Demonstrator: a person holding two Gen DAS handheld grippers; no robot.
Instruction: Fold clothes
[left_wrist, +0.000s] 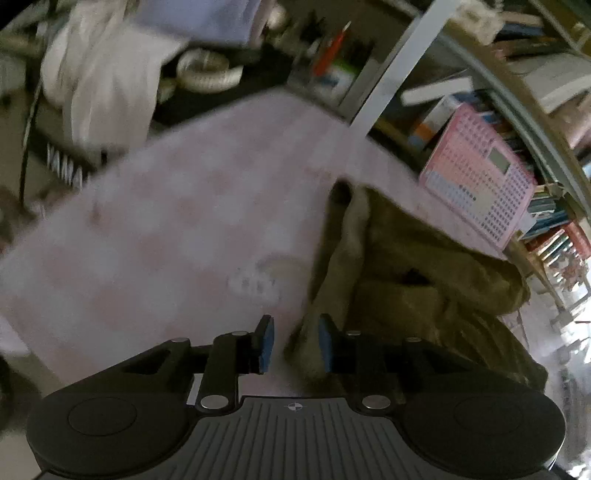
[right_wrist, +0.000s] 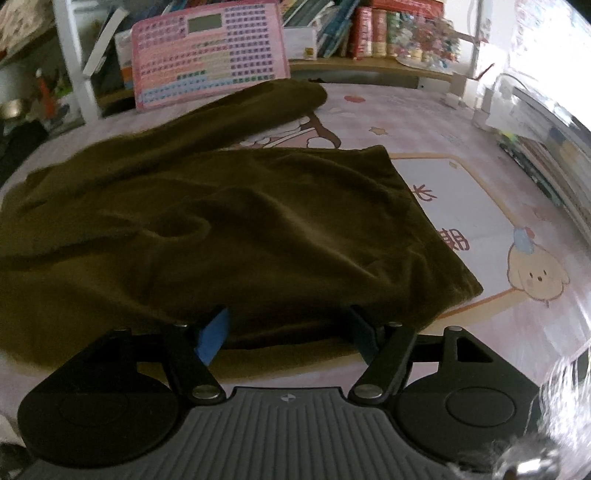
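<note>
Right wrist view: wide right tool straddles the olive-brown fleece garment at the table's near edge; closing may pinch one layer. Left tool, narrow and empty, could snag the hem.

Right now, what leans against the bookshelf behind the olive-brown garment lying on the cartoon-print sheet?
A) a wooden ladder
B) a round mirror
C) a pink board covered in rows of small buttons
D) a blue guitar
C: a pink button board with a small grey screen stands propped against the bookshelf, just beyond the olive-brown garment spread on the cartoon-print sheet.
</note>
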